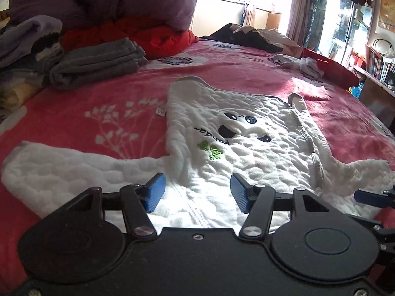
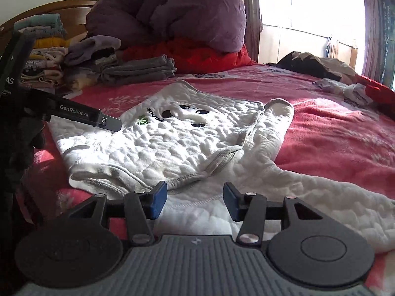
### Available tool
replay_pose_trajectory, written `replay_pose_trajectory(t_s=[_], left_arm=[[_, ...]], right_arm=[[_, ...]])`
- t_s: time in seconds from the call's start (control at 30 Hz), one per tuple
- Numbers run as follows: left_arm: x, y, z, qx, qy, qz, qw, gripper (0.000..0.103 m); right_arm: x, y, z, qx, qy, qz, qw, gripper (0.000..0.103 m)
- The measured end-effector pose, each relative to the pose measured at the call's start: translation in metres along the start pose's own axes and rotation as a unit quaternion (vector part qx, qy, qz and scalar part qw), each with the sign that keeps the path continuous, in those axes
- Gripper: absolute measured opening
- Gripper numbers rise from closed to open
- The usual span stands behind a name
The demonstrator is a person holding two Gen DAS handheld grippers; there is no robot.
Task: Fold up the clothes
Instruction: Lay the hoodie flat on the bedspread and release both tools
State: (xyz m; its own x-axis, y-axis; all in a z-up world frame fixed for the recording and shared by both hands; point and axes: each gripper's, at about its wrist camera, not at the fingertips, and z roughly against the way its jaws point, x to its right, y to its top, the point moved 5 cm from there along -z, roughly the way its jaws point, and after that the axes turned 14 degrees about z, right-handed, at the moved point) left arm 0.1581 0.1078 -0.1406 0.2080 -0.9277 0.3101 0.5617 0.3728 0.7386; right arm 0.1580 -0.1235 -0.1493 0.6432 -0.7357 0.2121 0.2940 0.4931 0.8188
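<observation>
My left hand-held gripper (image 1: 196, 193) and right hand-held gripper (image 2: 195, 201) hang spread above the white panda top (image 1: 246, 148); only the right view shows the far-left folded stack (image 2: 47, 56) on the bed (image 2: 333, 143).

White panda top (image 1: 246, 148) on pink blanket (image 1: 74, 113)

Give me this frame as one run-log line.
stage: fold not started | white panda top: spread flat on pink blanket | left gripper: open, empty | right gripper: open, empty | grey folded stack: behind
</observation>
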Motion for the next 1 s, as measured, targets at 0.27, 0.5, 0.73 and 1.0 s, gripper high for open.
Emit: replay_pose_trajectory(t_s=[0.27, 0.5, 0.73, 1.0], left_arm=[[-0.022, -0.018, 0.038, 0.008, 0.021, 0.060, 0.9979, 0.057], [-0.045, -0.044, 0.037, -0.075, -0.025, 0.210, 0.9746, 0.058], [-0.053, -0.043, 0.037, -0.070, -0.032, 0.264, 0.9615, 0.059], [-0.097, -0.031, 0.038, -0.022, 0.009, 0.365, 0.9307, 0.059]], right_arm=[[-0.056, -0.010, -0.002, -0.031, 0.015, 0.163, 0.986, 0.053], [-0.064, -0.016, 0.002, -0.035, 0.004, 0.166, 0.985, 0.054], [-0.005, -0.027, 0.022, -0.038, 0.025, -0.097, 0.994, 0.062], [0.105, -0.107, 0.044, 0.004, -0.040, -0.455, 0.890, 0.059]])
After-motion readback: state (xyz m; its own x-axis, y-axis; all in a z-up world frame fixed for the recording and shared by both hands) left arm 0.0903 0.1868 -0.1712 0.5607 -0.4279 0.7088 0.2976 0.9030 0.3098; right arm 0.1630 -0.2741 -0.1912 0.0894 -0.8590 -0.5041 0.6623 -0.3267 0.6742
